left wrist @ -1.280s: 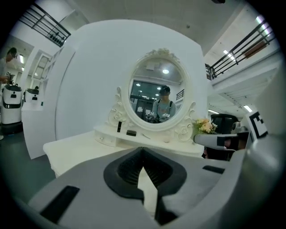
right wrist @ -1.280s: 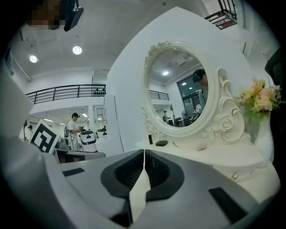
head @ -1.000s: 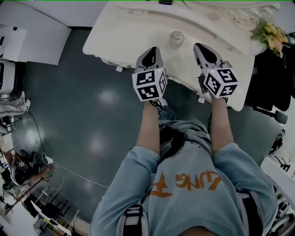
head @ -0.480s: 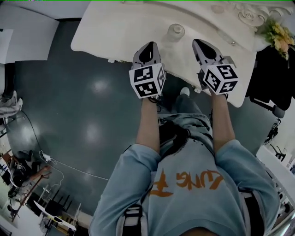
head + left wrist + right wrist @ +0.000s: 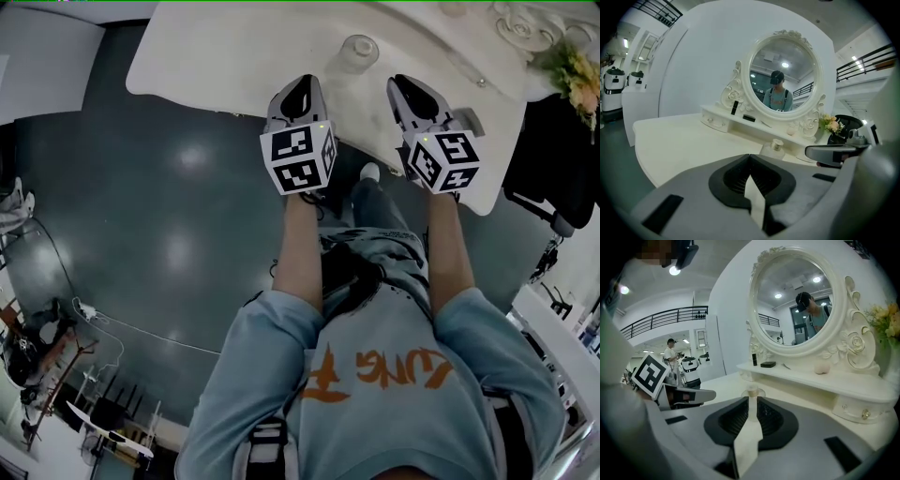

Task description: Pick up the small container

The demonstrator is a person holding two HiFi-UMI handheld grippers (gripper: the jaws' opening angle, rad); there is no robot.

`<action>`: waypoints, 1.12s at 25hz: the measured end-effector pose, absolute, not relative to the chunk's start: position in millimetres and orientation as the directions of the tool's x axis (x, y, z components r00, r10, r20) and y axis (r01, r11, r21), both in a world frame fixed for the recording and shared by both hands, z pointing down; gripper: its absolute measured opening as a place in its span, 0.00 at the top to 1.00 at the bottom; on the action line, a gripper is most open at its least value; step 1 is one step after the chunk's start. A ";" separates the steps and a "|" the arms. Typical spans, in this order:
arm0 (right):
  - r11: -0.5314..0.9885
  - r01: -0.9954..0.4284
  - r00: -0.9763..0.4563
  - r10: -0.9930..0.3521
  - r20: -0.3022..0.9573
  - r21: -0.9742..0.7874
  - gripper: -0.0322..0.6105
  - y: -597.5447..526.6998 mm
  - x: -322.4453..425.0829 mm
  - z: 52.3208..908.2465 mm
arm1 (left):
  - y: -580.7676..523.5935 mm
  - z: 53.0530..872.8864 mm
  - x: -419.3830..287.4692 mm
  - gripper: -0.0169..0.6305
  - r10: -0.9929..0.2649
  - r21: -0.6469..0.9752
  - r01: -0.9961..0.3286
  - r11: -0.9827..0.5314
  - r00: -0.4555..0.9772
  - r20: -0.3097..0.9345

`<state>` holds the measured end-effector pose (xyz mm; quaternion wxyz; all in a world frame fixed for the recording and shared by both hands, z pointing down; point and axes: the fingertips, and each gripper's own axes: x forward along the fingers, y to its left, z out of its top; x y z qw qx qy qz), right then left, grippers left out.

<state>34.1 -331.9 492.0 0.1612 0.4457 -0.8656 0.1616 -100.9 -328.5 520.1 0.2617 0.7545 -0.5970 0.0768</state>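
The white surface (image 5: 216, 56) has a curved front edge and carries a round mirror (image 5: 783, 75) in an ornate frame. Below the mirror runs a low shelf (image 5: 723, 118) with small drawers, holding a dark bottle (image 5: 734, 107), a flat black box (image 5: 749, 118) and a pale round item (image 5: 821, 368). In front of the mirror the small container (image 5: 357, 52) stands upright on the bare surface; flowers (image 5: 830, 123) sit beside the mirror's lower right
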 end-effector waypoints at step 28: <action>0.610 -0.788 -0.562 -0.663 0.495 -0.078 0.46 -392.5 -17.6 552.5 | -349.6 528.6 -128.3 0.94 -0.863 0.307 -0.944 -0.124 0.255 0.437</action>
